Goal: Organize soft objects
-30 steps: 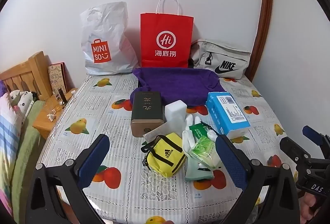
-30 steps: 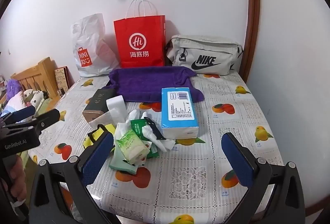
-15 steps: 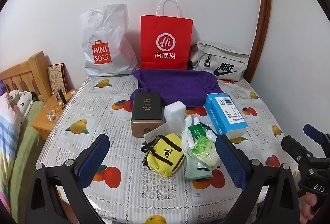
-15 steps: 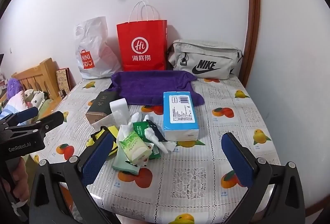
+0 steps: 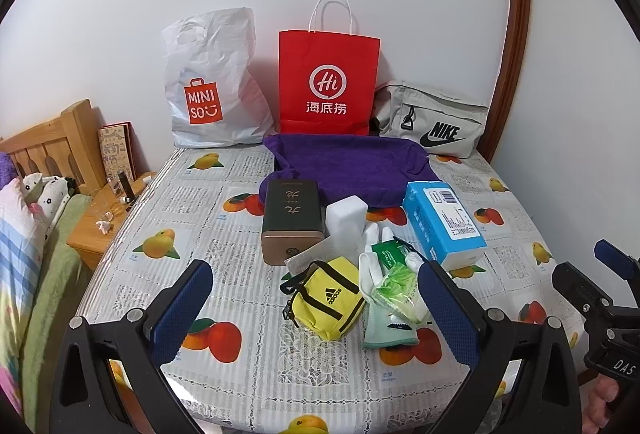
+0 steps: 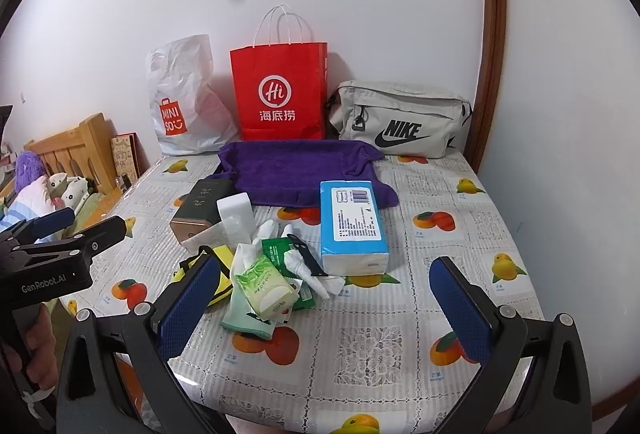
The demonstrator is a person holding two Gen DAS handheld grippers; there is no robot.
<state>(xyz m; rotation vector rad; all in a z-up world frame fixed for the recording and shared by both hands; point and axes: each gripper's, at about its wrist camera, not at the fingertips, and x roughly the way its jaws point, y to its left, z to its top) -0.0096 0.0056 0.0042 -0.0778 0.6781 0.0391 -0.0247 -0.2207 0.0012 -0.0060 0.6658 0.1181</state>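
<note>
My left gripper (image 5: 314, 308) hangs over the near table edge, jaws spread wide and holding nothing; the yellow pouch (image 5: 326, 300) sits framed between its pads. My right gripper (image 6: 326, 308) is equally wide and empty, with the green tissue pack (image 6: 267, 292) and mint glove (image 6: 244, 318) just ahead, nearer its left pad. Beyond lie the blue tissue box (image 6: 353, 224), white sponge (image 6: 237, 218) and purple towel (image 6: 296, 172) on the fruit-print tablecloth (image 6: 440, 274).
</note>
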